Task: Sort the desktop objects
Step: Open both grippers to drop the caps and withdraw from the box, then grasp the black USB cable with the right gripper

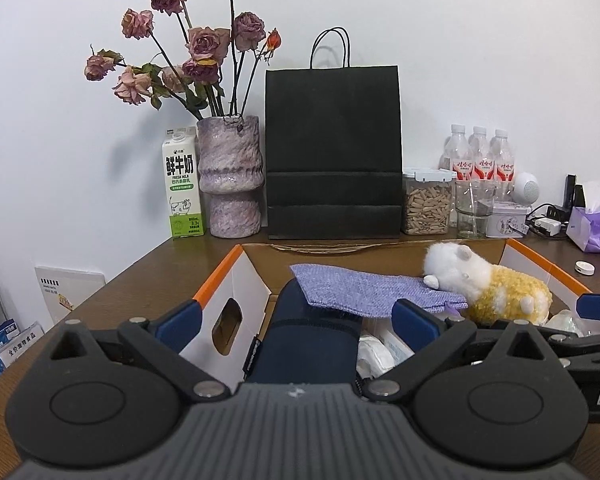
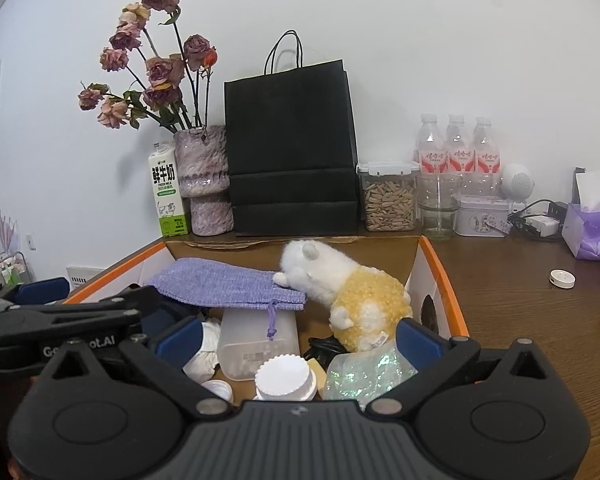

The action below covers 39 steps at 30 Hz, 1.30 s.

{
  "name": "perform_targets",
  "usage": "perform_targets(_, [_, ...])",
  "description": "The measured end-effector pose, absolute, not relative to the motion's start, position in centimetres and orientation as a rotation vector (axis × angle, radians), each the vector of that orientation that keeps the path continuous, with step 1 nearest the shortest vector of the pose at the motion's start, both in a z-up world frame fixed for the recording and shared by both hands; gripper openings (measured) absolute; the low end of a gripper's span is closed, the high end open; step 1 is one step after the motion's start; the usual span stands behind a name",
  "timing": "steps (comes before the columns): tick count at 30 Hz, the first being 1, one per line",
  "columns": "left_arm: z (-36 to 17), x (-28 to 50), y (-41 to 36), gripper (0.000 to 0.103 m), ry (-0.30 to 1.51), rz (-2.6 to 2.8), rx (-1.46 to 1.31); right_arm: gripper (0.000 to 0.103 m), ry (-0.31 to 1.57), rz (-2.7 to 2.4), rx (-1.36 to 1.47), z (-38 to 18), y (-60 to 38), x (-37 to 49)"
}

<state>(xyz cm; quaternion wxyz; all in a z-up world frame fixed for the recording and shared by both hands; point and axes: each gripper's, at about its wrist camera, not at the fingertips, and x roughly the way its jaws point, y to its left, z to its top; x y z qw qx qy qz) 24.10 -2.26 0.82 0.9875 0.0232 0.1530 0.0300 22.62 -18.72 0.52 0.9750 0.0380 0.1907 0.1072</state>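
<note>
Both views: an orange-rimmed cardboard box [image 1: 236,276] [image 2: 439,268] stands open on a brown wooden desk [image 1: 148,276] [image 2: 519,304], filled with mixed objects; both grippers hang over its near edge.

Left gripper [image 1: 296,318]: blue-padded fingers [image 1: 180,316] spread wide apart, clamped on nothing; between them, inside the box, lies a dark navy object [image 1: 307,344], whether touched cannot be told; the left finger sits over the box's left wall with its oval handle cut-out.

Right gripper [image 2: 300,340]: fingers [image 2: 417,342] likewise wide apart and gripping nothing; between them lie a translucent rectangular container [image 2: 258,344], a white ribbed cap [image 2: 286,378] and a crinkled iridescent wrapper [image 2: 363,372].

Box contents, largest first: a purple knitted pouch [image 1: 363,290] [image 2: 228,284] lies flat across the top; a white-and-yellow plush animal [image 1: 487,284] [image 2: 347,288] rests its paw on the pouch's edge.

Seen only from the right wrist: the pouch's drawstring hanging over the container, the cap and the wrapper; the left gripper's body also enters at the left edge.

Seen only from the left wrist: the navy object in full.

Background, against the wall: black paper bag [image 1: 333,152] [image 2: 292,152]; vase of dried roses [image 1: 232,176] [image 2: 204,180]; milk carton [image 1: 182,184] [image 2: 166,196]; small white round disc [image 1: 585,268] [image 2: 562,279] on the bare desk to the right of the box.
</note>
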Motion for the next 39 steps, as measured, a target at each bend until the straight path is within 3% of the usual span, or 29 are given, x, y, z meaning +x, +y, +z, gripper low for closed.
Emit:
perform_targets(23, [-0.5, 19.6, -2.5, 0.103, 0.194, 0.108, 0.114, 0.103, 0.306, 0.195, -0.001, -0.5, -18.4, 18.0])
perform_targets(39, [-0.6, 16.1, -0.1, 0.103, 0.272, 0.085, 0.086, 0.103, 0.334, 0.196, -0.013, -0.6, -18.3, 14.0])
